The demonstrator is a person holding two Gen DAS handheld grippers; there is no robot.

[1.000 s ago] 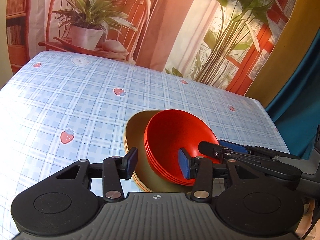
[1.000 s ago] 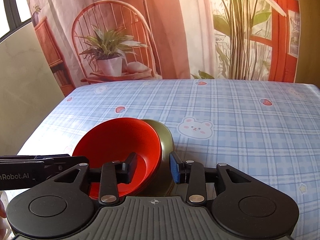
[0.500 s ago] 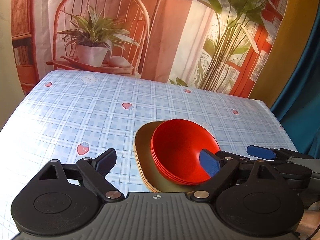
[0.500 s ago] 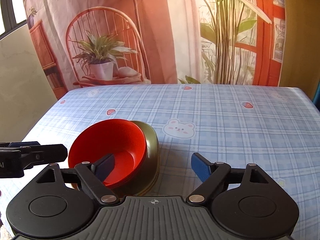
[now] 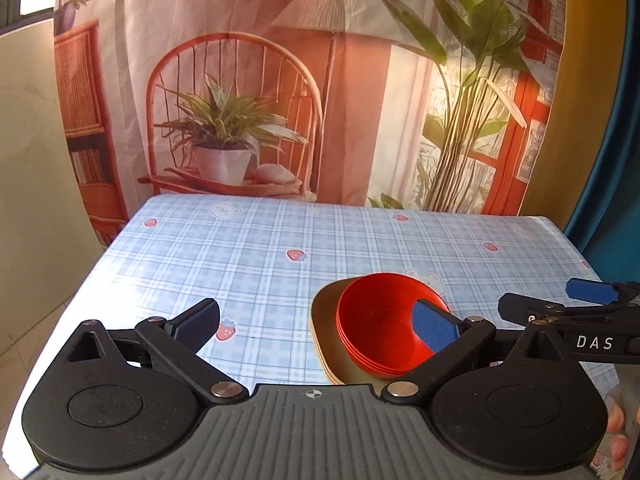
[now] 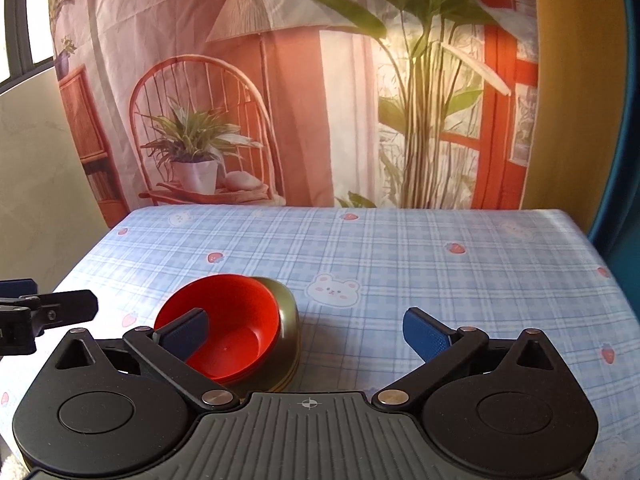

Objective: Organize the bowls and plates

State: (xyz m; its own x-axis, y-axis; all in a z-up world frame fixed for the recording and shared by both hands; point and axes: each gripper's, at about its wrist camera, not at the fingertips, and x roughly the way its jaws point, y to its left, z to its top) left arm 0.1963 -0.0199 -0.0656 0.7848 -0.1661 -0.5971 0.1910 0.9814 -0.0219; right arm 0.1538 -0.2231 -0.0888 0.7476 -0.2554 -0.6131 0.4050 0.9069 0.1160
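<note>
A stack of red bowls (image 5: 380,320) sits nested on a stack of olive-tan plates (image 5: 326,340) near the front edge of the table. The same red bowls (image 6: 232,328) and plates (image 6: 290,332) show in the right wrist view. My left gripper (image 5: 316,324) is open and empty, raised above the table to the left of the stack. My right gripper (image 6: 306,332) is open and empty, raised to the right of the stack. The right gripper's fingers (image 5: 588,292) show at the right edge of the left wrist view.
The table carries a blue plaid cloth (image 6: 400,256) with strawberry and bear prints. A printed backdrop (image 6: 280,100) hangs behind the far edge. A teal curtain (image 5: 608,160) hangs at the right. A beige wall (image 5: 36,160) stands at the left.
Both grippers let go of the stack's rims, opened wide and drew back and up. The bowls and plates stay on the table.
</note>
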